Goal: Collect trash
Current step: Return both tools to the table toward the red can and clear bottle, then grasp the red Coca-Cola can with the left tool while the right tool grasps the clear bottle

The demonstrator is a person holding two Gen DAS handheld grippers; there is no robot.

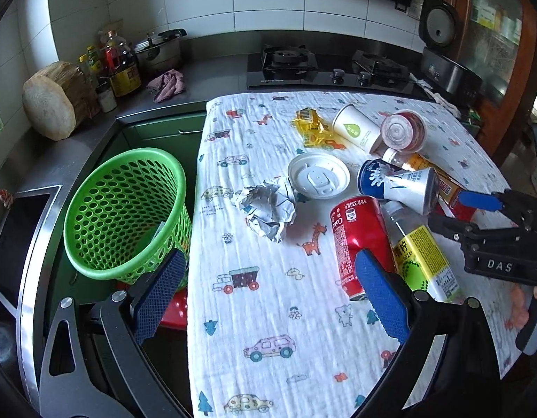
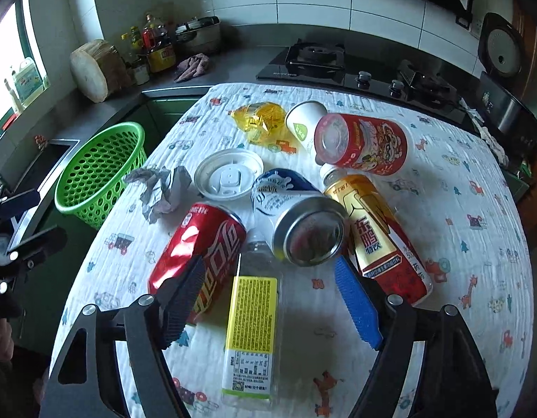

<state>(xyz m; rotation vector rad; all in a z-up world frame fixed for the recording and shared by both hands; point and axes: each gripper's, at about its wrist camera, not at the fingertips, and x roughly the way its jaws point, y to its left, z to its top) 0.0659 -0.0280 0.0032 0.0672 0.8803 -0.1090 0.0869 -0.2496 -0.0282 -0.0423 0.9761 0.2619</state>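
Observation:
Trash lies on a cartoon-print cloth (image 1: 268, 313): crumpled paper (image 1: 268, 209), a white lid (image 1: 317, 176), a red cola can (image 2: 202, 250), a blue-and-white can (image 2: 296, 216), an orange bottle (image 2: 376, 237), a red cup (image 2: 362, 142), a white paper cup (image 2: 303, 118) and a yellow wrapper (image 2: 265, 122). My right gripper (image 2: 268, 278) is open, and a clear bottle with a yellow label (image 2: 251, 320) lies between its fingers without the pads touching it. My left gripper (image 1: 268, 278) hangs open over bare cloth. A green mesh basket (image 1: 125, 209) stands left of the table.
Behind the table runs a grey counter with a gas hob (image 1: 324, 66), a rice cooker (image 1: 442, 52), a pot (image 1: 157, 52), oil bottles (image 1: 122, 66), a pink rag (image 1: 167, 83) and a round wooden block (image 1: 56, 104). A steel sink (image 1: 24, 237) sits beside the basket.

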